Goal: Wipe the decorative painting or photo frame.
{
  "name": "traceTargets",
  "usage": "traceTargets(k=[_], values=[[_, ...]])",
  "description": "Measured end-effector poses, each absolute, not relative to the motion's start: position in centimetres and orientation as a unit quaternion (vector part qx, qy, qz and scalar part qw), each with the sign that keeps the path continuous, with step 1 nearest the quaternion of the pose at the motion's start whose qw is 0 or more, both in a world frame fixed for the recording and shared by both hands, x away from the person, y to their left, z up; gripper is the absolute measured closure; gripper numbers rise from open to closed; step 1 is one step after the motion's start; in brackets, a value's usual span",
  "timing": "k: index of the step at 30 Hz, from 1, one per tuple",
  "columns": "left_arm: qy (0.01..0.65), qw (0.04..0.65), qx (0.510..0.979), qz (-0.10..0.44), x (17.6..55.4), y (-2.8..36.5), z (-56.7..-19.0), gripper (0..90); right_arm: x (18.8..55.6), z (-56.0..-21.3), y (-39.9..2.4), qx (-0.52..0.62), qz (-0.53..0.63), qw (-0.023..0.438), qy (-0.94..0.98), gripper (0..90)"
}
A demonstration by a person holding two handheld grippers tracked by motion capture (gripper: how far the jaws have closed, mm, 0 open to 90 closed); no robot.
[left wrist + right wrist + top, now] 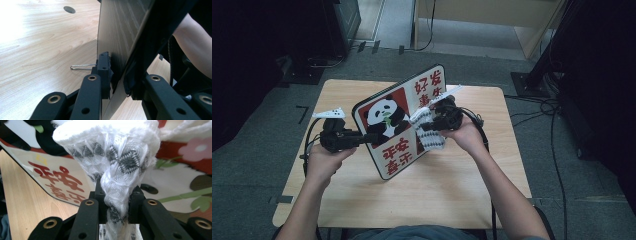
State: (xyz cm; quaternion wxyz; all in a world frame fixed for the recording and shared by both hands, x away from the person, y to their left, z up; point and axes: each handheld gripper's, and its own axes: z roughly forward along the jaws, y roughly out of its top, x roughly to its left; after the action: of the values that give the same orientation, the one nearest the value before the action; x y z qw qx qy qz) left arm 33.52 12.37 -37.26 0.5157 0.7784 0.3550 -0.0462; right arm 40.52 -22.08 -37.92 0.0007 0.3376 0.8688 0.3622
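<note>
High view: panda board (399, 120) stands tilted on its lower edge near the middle of the counter (452, 195), printed face toward the person. Left gripper (371, 137) is clamped on the board's left edge, so it likely acts as the prop, keeping the face up and reachable. Right gripper (427, 125) is closed tight on a bunched white-and-grey cloth (430, 134), pressed against the printed face at its right side. Looks like a wipe of the face: one gripper fixes, the other rubs.

Left gripper view: the board's edge sits pinched between the jaws, plain back (117, 32) toward the camera; a thin wire clip (82, 66) lies on the counter behind.

Right gripper view: cloth (112, 165) twisted through the jaws, fanning out against the board (62, 180). Exact contact patch is hidden by the cloth.
</note>
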Motion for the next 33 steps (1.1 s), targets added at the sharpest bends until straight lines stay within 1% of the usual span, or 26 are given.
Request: traceTargets(k=[33], values=[[0.349,0.523,0.776,-0.053,33.9,12.6,-37.5,75.5,39.3,-43.4,-22.2,0.36,0.318,-0.029,0.877,76.6]])
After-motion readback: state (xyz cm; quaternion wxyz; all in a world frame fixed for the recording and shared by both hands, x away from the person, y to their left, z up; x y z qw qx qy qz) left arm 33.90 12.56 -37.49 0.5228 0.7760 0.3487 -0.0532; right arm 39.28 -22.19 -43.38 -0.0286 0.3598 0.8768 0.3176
